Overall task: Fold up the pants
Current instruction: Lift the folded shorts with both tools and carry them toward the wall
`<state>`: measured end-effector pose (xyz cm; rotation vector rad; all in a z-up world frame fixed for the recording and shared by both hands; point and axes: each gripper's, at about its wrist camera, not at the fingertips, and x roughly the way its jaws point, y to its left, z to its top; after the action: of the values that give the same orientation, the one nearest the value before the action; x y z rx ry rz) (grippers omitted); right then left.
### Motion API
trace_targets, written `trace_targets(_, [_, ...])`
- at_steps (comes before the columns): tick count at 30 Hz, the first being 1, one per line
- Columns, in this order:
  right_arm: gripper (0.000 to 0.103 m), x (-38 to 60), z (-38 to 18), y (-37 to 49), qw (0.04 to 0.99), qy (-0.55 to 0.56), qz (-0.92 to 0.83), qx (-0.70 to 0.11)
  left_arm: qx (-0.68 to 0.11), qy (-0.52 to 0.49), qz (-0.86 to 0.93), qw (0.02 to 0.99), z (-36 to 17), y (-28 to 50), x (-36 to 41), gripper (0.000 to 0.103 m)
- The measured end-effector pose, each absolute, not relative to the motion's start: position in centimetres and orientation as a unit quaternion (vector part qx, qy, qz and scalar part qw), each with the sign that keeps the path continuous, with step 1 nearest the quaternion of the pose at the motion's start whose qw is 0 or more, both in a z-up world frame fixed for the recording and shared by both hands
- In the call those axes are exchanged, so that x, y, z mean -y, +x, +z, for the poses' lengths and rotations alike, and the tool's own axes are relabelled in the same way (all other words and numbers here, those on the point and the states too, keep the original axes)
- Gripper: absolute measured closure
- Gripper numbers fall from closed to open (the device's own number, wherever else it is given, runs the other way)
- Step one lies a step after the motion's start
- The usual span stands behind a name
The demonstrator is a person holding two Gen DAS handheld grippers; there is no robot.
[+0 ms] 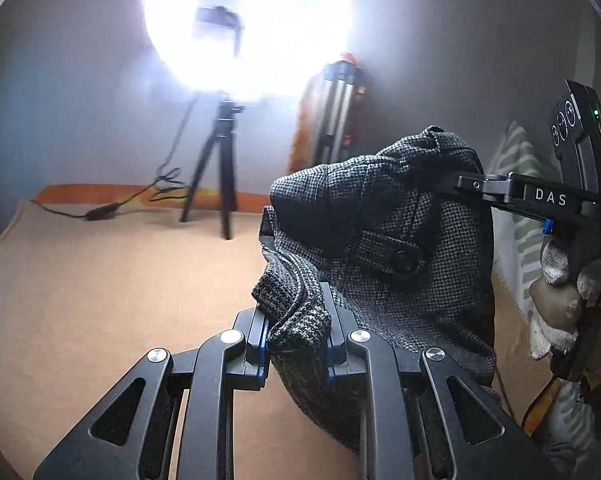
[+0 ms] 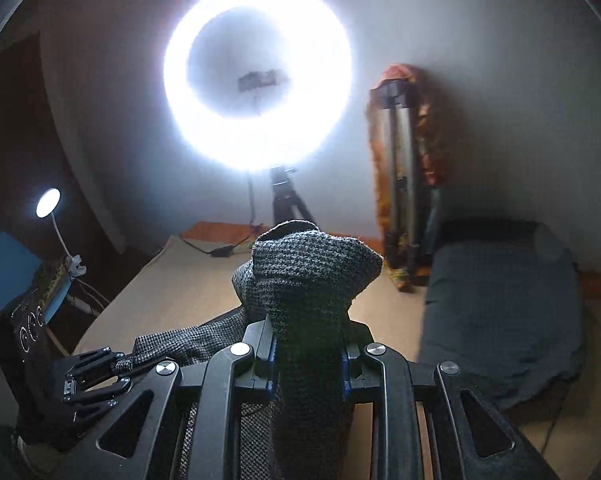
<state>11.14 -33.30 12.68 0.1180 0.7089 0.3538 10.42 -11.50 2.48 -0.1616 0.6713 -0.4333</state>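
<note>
Through my left wrist camera, my left gripper [image 1: 296, 340] is clamped on a bunched fold of the grey houndstooth pants [image 1: 380, 240], the cloth pinched between both fingers and spilling up and over them. The pants are lifted off the tan bed cover [image 1: 100, 300] and stretch to the right, where my right gripper [image 1: 466, 184] comes in from the side, marked DAS, with its tip buried in the fabric. My gloved right hand [image 1: 560, 280] wraps that tool's handle. Behind the pants a ring light [image 1: 244, 28] glares on a black tripod [image 1: 220, 168], its cable lying on the cover. From my right wrist camera, my right gripper [image 2: 308, 356] is closed on another thick wad of the pants [image 2: 308, 276], which rises in a hump above the fingers and hangs down between them. A strip of the same cloth runs left to my left gripper [image 2: 116, 364], which grips its end low at the left side. The ring light [image 2: 256, 76] shines straight ahead, a small desk lamp [image 2: 47, 203] glows at the far left, and a dark blanket [image 2: 500, 312] lies on the right.
</note>
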Motion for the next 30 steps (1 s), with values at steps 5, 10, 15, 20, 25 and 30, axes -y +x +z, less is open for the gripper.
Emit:
trace_targets(5, [0.081,37.1,13.0,11.4,0.926,0.060,0.152,-0.341,-0.324,-0.080,-0.233,0.914,2.7,11.2,15.2,0.085])
trace_targets(10, [0.082,41.0,13.6,12.1,0.933,0.051,0.129,-0.332,-0.316,-0.076,-0.253,0.911,3.1,12.5,19.3,0.085])
trace_targets(15, [0.082,45.1,14.2,13.6,0.937,0.056,0.109,-0.326,-0.311,-0.079,-0.270,0.908,3.4,14.7,23.5,0.085])
trace_targets(20, [0.082,49.3,14.9,16.1,0.941,0.061,0.094,-0.320,-0.295,-0.073,-0.283,0.910,4.1,16.4,27.4,0.085])
trace_targets(25, [0.082,52.1,15.4,19.0,0.943,0.066,0.093,-0.314,-0.277,-0.062,-0.285,0.916,4.5,17.8,30.5,0.085])
trace_targets(30, [0.082,53.9,14.9,21.9,0.942,0.069,0.095,-0.313,-0.275,-0.063,-0.282,0.917,4.3,19.8,32.3,0.085])
